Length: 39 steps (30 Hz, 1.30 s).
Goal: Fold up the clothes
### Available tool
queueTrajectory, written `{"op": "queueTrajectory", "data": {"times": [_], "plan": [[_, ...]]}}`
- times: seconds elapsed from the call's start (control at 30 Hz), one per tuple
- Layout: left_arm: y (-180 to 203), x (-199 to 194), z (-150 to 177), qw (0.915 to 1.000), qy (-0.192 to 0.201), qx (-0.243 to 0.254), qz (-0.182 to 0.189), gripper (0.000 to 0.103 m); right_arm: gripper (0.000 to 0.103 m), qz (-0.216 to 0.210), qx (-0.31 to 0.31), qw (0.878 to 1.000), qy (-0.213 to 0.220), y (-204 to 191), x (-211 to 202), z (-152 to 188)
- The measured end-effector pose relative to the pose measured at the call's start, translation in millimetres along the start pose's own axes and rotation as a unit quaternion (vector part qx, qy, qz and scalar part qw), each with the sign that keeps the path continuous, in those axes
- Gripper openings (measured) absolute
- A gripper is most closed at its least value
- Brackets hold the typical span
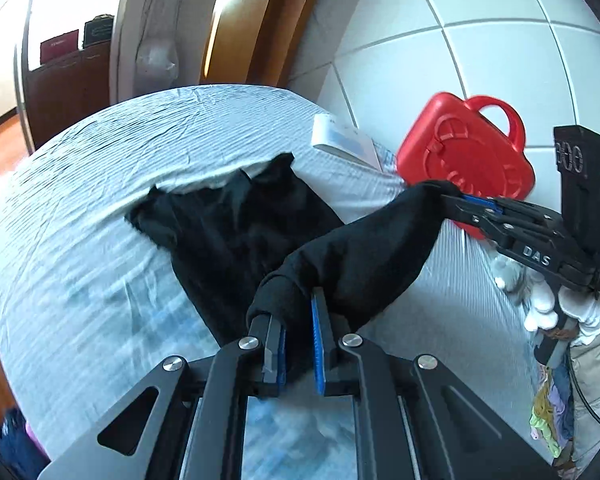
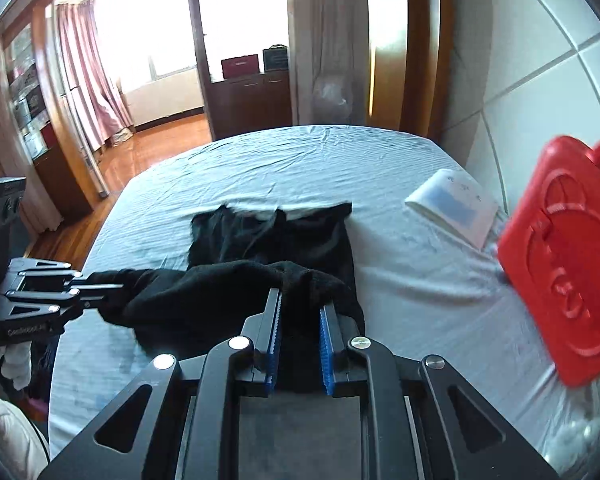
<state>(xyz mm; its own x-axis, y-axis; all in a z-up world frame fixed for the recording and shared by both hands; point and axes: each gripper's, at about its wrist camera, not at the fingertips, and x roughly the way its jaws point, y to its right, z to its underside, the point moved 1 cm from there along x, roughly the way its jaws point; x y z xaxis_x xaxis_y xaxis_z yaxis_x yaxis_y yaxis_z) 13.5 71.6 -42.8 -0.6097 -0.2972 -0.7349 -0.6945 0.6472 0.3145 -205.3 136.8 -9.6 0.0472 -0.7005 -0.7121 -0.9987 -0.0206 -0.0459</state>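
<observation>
Both of your grippers are clamped on the same black garment (image 1: 235,232). Your left gripper (image 1: 297,320) has its blue pads (image 1: 318,344) nearly together with a bunched fold of the dark cloth pinched between them. Your right gripper (image 2: 300,312) bites another bunch of it the same way, its jaws narrow.

Seen from the left wrist, your right gripper (image 1: 456,196) reaches in from the right edge, tilted downward, with your white-gloved hand (image 1: 556,308) wrapped around its handle. From the right wrist, your left gripper (image 2: 111,284) comes in from the left edge, roughly level across the view. Between the two, the near edge of the garment is raised off the sheet in a sagging band, while its far part lies flat on the bed (image 2: 300,152).

That bed wears a pale blue striped sheet, creased in places. A red plastic case (image 1: 464,160) with a handle leans against the white tiled wall (image 1: 480,52), and a white box (image 2: 456,204) rests on the sheet just beside it. Beyond the bed stand a wooden door frame (image 2: 424,52), a dark wooden cabinet (image 2: 251,100), pink curtains (image 2: 87,76) and a polished wood floor (image 2: 155,144).
</observation>
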Motion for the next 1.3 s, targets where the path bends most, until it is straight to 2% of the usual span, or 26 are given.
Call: {"op": "queueTrajectory", "data": {"times": [0.17, 0.27, 0.3, 0.37, 0.4, 0.43, 0.47, 0.5, 0.57, 0.63, 0.83, 0.97, 1.07, 1.13, 1.3], "plan": [[-78, 58, -64, 0.9985, -0.051, 0.001, 0.022, 0.009, 0.016, 0.008, 0.029, 0.998, -0.049, 5, 101, -61], [-104, 93, -86, 0.9951, -0.090, 0.021, 0.034, 0.015, 0.018, 0.011, 0.070, 0.993, -0.095, 17, 160, -78], [-109, 98, -91, 0.9938, -0.100, 0.024, 0.042, 0.016, 0.022, 0.022, 0.097, 0.989, -0.113, 25, 180, -80], [-120, 107, -99, 0.9909, -0.117, 0.032, 0.058, 0.024, 0.025, 0.040, 0.131, 0.985, -0.109, 37, 187, -83], [-121, 103, -102, 0.9908, -0.113, 0.040, 0.063, 0.028, 0.029, 0.049, 0.147, 0.982, -0.107, 43, 190, -84], [-122, 99, -106, 0.9906, -0.109, 0.048, 0.067, 0.042, 0.032, 0.058, 0.163, 0.979, -0.105, 49, 193, -86], [-124, 95, -109, 0.9902, -0.106, 0.055, 0.072, 0.068, 0.033, 0.072, 0.171, 0.978, -0.097, 54, 186, -89], [-125, 90, -112, 0.9898, -0.102, 0.063, 0.076, 0.078, 0.033, 0.086, 0.179, 0.976, -0.089, 58, 179, -93], [-128, 83, -120, 0.9888, -0.094, 0.081, 0.083, 0.080, 0.035, 0.102, 0.195, 0.973, -0.075, 65, 162, -97], [-120, 84, -125, 0.9868, -0.088, 0.118, 0.067, 0.080, 0.035, 0.110, 0.211, 0.969, -0.070, 62, 143, -91], [-105, 99, -108, 0.9762, -0.106, 0.181, 0.055, 0.078, 0.035, 0.125, 0.266, 0.953, -0.075, 15, 101, -32], [-96, 107, -114, 0.9690, -0.109, 0.211, 0.067, 0.078, 0.035, 0.124, 0.329, 0.933, -0.079, -17, 87, 8], [-89, 119, -126, 0.9594, -0.119, 0.240, 0.089, 0.078, 0.035, 0.120, 0.385, 0.912, -0.071, -35, 84, 29], [-84, 131, -132, 0.9492, -0.125, 0.269, 0.105, 0.078, 0.035, 0.129, 0.422, 0.895, -0.061, -47, 85, 38], [-90, 156, -143, 0.9214, -0.151, 0.333, 0.132, 0.078, 0.035, 0.173, 0.507, 0.844, -0.040, -76, 93, 51]]}}
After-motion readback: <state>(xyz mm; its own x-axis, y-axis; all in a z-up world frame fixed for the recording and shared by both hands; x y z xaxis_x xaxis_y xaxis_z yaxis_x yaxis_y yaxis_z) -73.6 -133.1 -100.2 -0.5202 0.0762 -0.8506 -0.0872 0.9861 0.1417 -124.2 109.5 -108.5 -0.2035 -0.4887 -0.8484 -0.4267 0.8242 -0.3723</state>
